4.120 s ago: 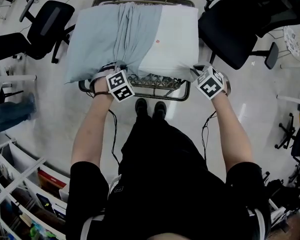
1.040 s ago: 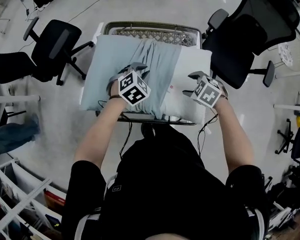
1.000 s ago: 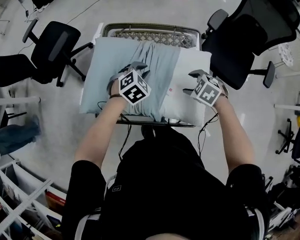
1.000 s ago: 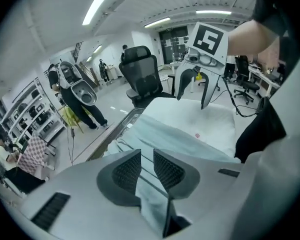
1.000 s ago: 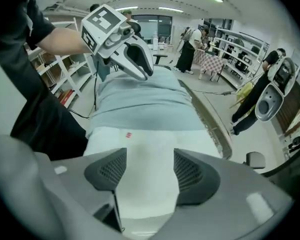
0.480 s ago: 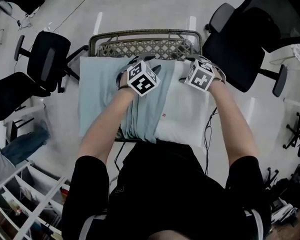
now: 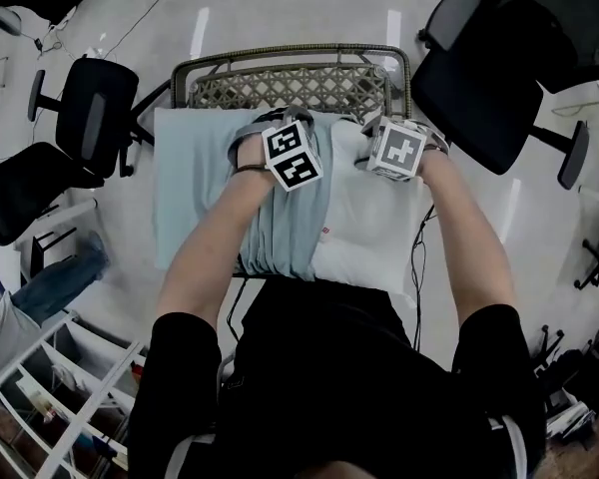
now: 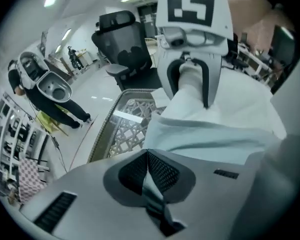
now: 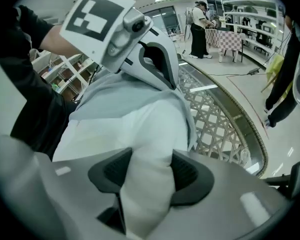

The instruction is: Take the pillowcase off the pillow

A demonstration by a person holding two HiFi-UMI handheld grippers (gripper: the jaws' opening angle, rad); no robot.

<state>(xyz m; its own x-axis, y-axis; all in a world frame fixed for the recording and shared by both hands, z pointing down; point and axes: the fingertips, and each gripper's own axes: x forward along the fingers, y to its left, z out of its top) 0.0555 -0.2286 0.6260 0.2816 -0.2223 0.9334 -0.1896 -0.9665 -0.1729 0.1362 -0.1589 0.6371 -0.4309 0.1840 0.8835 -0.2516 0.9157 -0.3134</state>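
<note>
The pillow is laid across the lattice rack, its long axis running from the rack's left edge to its right. The light blue pillowcase is bunched over the left half, and the bare white end is pointed toward the right edge. Near the rack's far edge, a thin fold of the pillowcase is pinched between the tightly closed pads of the left gripper, while a thick bulge of the pillow is squeezed by the right gripper, whose jaws have just been closing on it.
</note>
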